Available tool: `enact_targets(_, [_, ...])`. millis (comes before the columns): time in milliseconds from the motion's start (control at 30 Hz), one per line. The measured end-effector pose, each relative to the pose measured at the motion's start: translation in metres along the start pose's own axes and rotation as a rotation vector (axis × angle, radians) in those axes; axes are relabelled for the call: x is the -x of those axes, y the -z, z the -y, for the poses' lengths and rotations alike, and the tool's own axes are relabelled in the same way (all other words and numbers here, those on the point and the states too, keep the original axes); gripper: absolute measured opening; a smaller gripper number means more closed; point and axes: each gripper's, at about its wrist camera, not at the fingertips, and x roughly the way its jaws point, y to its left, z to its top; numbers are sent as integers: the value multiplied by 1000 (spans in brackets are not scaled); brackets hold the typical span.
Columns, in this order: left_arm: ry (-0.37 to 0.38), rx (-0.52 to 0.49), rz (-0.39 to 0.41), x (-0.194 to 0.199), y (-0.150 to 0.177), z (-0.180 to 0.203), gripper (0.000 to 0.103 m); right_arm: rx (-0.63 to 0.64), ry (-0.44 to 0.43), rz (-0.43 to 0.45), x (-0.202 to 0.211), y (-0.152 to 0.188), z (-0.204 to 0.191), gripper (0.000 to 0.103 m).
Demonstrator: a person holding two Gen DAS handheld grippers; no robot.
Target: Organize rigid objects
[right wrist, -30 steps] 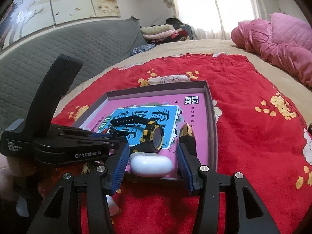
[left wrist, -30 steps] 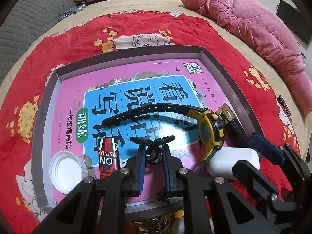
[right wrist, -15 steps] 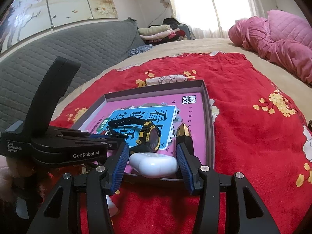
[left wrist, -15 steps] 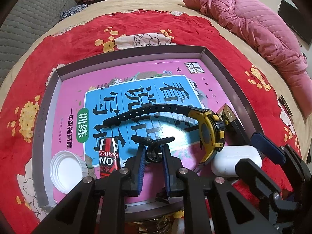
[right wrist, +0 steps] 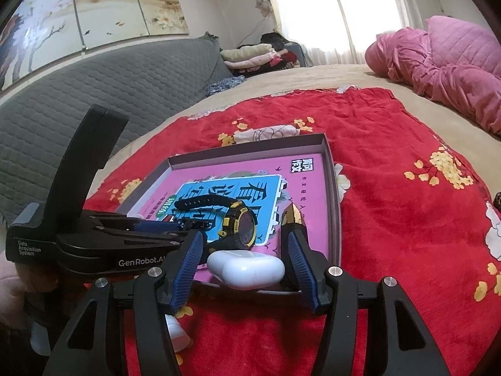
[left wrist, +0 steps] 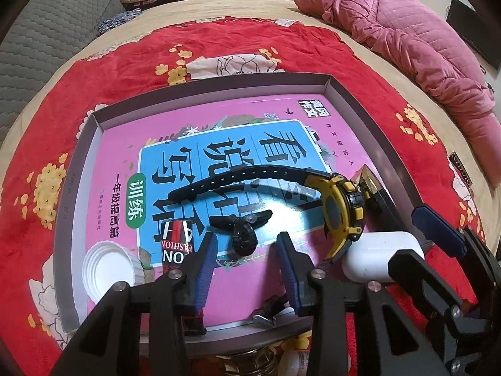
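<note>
Left gripper point(left wrist: 245, 250): jaws standing apart, grasping nothing; small black clip point(left wrist: 241, 228) lying loose on the book cover point(left wrist: 200, 163) just ahead of the tips, centred between them.

Right gripper point(right wrist: 242, 252): jaws spread wide, straddling the white earbud case point(right wrist: 245, 268); pads looking clear of it on both sides, so likely about to close or just letting go.

Case position: sitting at the near edge of the grey tray point(left wrist: 369, 116), probably for the open corner there.

Beyond right jaws: yellow-black watch point(right wrist: 239, 224) lying on its side, gold-black block point(right wrist: 292, 216) just off the right fingertip.

Beside left jaws: white lid point(left wrist: 111, 269) and red-black tube point(left wrist: 177, 241) off to their left.
</note>
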Motion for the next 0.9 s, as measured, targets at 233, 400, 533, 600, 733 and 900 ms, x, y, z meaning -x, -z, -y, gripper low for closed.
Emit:
enact_targets(233, [10,23,17,5,1,-3,39,-3,13,0,-1,-1,1,60])
enact_targets(400, [21,42,31,11,0,-6,42,-11,27,3,-1,-2,5,63])
enact_targets(533, [22,55,42,15,0,-11,48,-13,31,3,-1,-2,6,63])
enact_targets(600, [23,59,40,16,1,-12,48,-9,31,2,-2,-1,5,64])
enact_targets(733, [26,63,44,18,2,-12,48,10,30,2,-2,-1,2,64])
enact_targets(900, [22,48,56,22,4,-11,48,26,40,4,-2,-1,-1,65])
